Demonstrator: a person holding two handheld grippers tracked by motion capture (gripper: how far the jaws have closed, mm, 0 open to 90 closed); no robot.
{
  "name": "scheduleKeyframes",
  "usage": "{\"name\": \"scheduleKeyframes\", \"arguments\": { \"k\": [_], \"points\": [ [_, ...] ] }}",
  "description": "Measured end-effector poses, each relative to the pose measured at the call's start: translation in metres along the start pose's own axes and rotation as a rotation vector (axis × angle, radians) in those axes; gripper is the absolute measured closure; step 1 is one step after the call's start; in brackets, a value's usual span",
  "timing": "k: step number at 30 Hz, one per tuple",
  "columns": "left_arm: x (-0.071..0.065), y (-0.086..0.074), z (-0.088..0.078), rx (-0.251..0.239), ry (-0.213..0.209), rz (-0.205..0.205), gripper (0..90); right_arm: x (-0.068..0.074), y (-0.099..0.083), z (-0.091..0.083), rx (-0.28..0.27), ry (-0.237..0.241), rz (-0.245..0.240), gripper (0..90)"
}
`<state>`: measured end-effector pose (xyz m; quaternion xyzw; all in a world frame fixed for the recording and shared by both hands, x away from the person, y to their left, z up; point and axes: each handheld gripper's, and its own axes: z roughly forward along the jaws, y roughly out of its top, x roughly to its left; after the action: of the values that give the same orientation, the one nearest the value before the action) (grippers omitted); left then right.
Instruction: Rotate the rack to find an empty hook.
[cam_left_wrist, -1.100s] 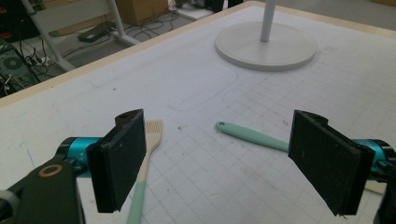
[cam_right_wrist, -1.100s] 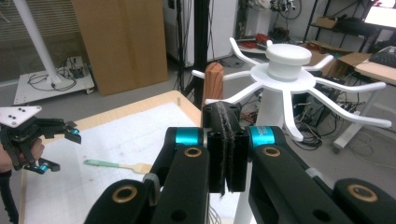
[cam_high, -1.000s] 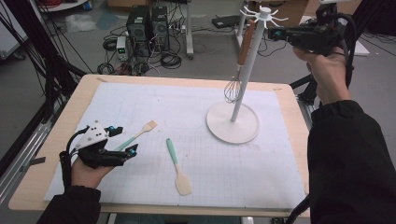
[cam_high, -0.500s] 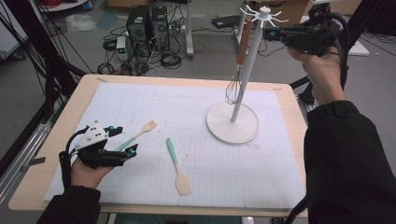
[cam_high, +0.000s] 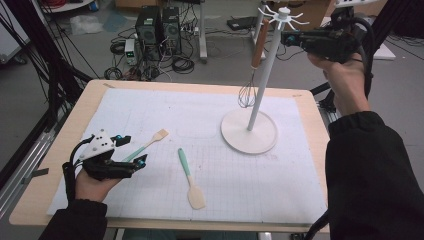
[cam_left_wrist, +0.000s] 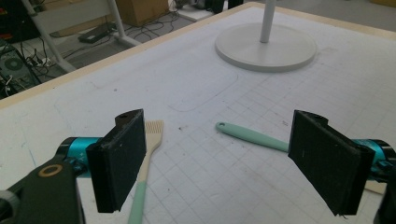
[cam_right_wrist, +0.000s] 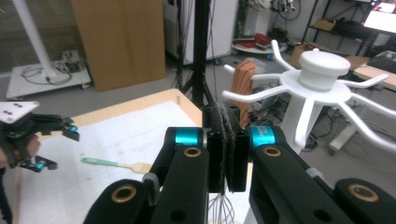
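The left gripper (cam_left_wrist: 224, 163), fingers spread, sits before the spatula (cam_left_wrist: 254, 136); the right gripper (cam_right_wrist: 227, 151), fingers pressed together empty, hovers beside the rack (cam_right_wrist: 322, 88).

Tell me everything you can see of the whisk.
The whisk hangs upright from an arm of the white stand, loops down. Its brown handle looks wooden, the wire loops metal. The loops hang just above the stand's round base, beside the pole. Neither tool touches it; the right tool is raised near the stand's top.
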<state>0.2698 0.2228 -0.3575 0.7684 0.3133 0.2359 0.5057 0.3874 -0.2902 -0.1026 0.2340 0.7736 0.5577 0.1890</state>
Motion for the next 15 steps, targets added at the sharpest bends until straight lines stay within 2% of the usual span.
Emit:
{"name": "scheduleKeyframes", "arguments": {
  "k": [2,8,11,15],
  "points": [
    [0.000,0.000,0.000,-0.002,0.002,-0.004,19.6,0.001,-0.003,-0.003,-0.007,0.014,0.016,82.4],
    [0.000,0.000,0.000,0.004,-0.001,-0.003,19.6,0.009,-0.013,-0.009,-0.017,0.037,0.020,74.9],
    [0.001,-0.001,0.000,0.004,0.003,-0.003,19.6,0.013,-0.018,-0.009,-0.022,0.056,0.036,65.9],
    [0.002,-0.001,-0.001,0.004,0.006,-0.004,19.6,0.023,-0.026,-0.008,-0.054,0.092,0.039,63.0]
  ]
}}
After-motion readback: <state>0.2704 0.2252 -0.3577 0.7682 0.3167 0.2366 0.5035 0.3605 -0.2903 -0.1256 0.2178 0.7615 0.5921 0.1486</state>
